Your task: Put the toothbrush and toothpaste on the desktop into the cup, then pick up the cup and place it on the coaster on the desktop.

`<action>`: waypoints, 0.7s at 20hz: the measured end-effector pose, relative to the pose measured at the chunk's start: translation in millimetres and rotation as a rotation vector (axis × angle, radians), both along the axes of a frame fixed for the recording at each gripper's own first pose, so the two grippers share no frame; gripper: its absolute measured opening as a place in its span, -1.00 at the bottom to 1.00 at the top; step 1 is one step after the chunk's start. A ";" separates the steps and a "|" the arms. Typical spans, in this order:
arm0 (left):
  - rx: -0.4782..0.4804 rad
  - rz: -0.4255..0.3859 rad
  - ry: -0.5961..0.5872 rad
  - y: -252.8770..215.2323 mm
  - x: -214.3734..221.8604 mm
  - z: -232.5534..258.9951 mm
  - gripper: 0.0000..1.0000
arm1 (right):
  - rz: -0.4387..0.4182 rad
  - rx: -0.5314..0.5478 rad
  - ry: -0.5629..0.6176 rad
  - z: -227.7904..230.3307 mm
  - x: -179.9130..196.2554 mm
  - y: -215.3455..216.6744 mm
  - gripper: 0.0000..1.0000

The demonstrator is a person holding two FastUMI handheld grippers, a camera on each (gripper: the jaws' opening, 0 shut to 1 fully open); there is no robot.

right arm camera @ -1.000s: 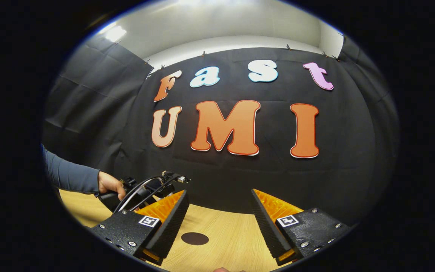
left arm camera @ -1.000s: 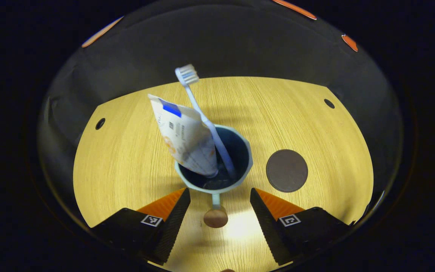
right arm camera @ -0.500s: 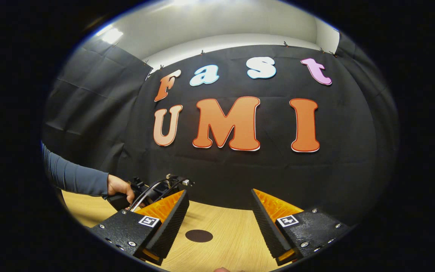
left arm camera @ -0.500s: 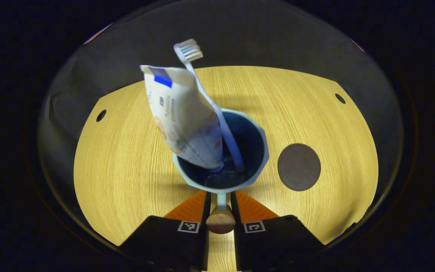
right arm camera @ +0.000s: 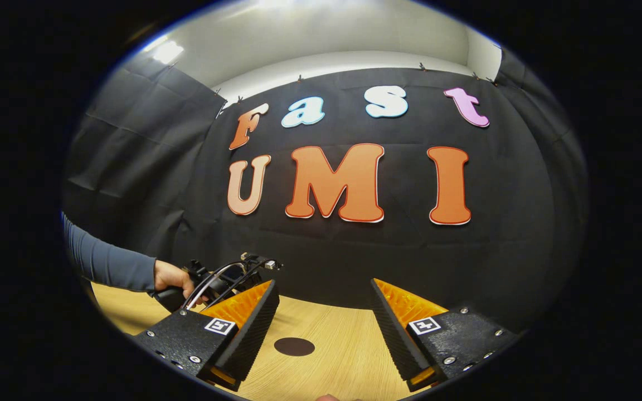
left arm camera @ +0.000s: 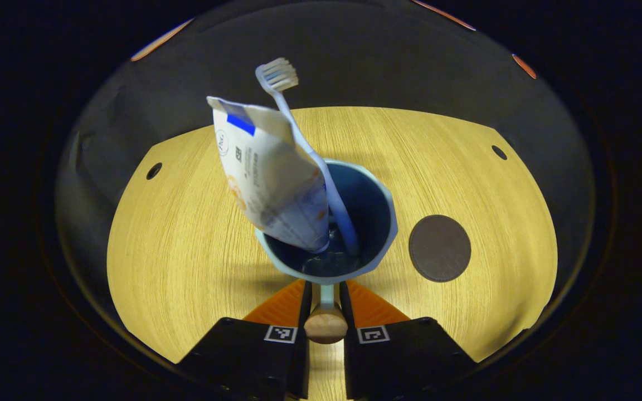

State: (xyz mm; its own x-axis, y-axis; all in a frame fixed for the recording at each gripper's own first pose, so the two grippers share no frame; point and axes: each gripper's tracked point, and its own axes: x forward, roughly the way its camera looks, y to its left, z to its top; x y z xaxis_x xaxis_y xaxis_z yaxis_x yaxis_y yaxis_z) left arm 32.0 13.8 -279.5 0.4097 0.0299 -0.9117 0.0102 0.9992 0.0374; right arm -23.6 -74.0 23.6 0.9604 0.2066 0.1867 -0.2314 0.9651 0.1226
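- The cup [left arm camera: 374,220], pale outside and dark blue inside, sits just ahead of the left gripper [left arm camera: 325,289] in the left gripper view, near the middle of the wooden desktop [left arm camera: 176,245].
- The toothpaste [left arm camera: 268,178], a white tube with a blue patch near its top end, stands in the cup cap-end down and leans away to the left, well out over the rim.
- The toothbrush [left arm camera: 310,156] stands in the cup beside the tube, handle end at the bottom and bristle head up, leaning the same way and touching the tube's edge.
- The cup's thin handle stem runs back toward the camera and ends in a round wooden knob [left arm camera: 325,328].
- The left gripper's fingers are drawn nearly together, one on each side of that stem, and both press on it.
- Whether the cup's base rests on the desktop or is raised off it cannot be told.
- The coaster [left arm camera: 439,248], a dark round disc, lies flat on the desktop just to the right of the cup, apart from it.
- In the right gripper view, the right gripper [right arm camera: 325,323] is held above the desktop with its fingers spread wide and nothing between them.
- Beyond them lies the coaster [right arm camera: 294,346].
- At the left of that view, a hand [right arm camera: 171,275] with a blue-grey sleeve [right arm camera: 109,262] holds the other gripper's body.
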 end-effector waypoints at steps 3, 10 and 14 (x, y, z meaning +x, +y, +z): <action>-0.001 -0.042 -0.034 -2.2 4.5 2.7 -0.51 | -0.024 -0.008 0.015 -5.6 -2.3 -8.3 0.94; -0.032 -0.153 -0.045 -3.0 9.7 -9.1 -0.51 | -0.088 -0.027 0.049 -16.9 -7.9 -32.2 0.94; -0.035 -0.197 -0.024 -3.3 8.2 -9.4 -0.51 | -0.108 -0.019 0.059 -22.6 -11.3 -45.0 0.94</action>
